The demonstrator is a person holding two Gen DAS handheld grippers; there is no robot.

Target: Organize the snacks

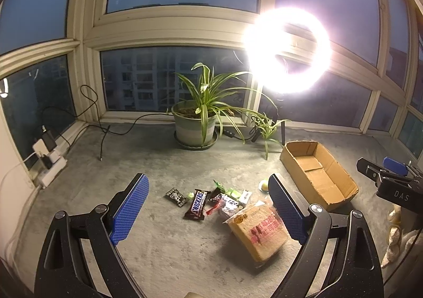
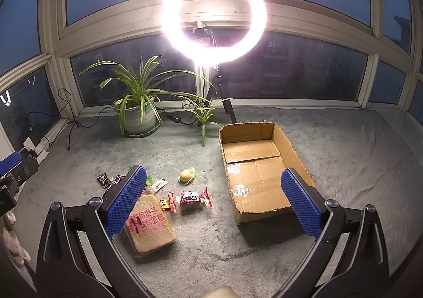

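A grey carpeted floor [image 1: 164, 239] runs up to a wall of night-dark windows. At the far left, a white power strip [image 1: 51, 169] with plugged-in chargers sits by the window frame, with black cables trailing from it across the carpet. Next to the right, a spider plant in a pale green pot [image 2: 138, 119] stands near the window ledge.

The left gripper [image 1: 208, 208] hangs above the carpet with its blue-padded fingers spread wide apart, holding nothing. Below it lies a loose cluster of snacks: a small black packet [image 1: 175, 196], then a Snickers bar [image 1: 197, 204], then a few small wrapped sweets [image 1: 228, 198] touching one another. Just right of these is a bagged loaf of sliced bread [image 2: 150, 225] with red print, lying flat. A small yellow round snack [image 2: 185, 176] on a green wrapper sits apart, behind the bread. A red-ended wrapped snack [image 2: 190, 198] lies just beside the bread.

A bright ring light [image 2: 214, 16] on a stand glows above. The right gripper [image 2: 212, 204] also has its fingers wide apart and empty, its left finger above the bread. At the right, an open cardboard box [image 2: 290, 149] rests on the carpet, nothing inside it.
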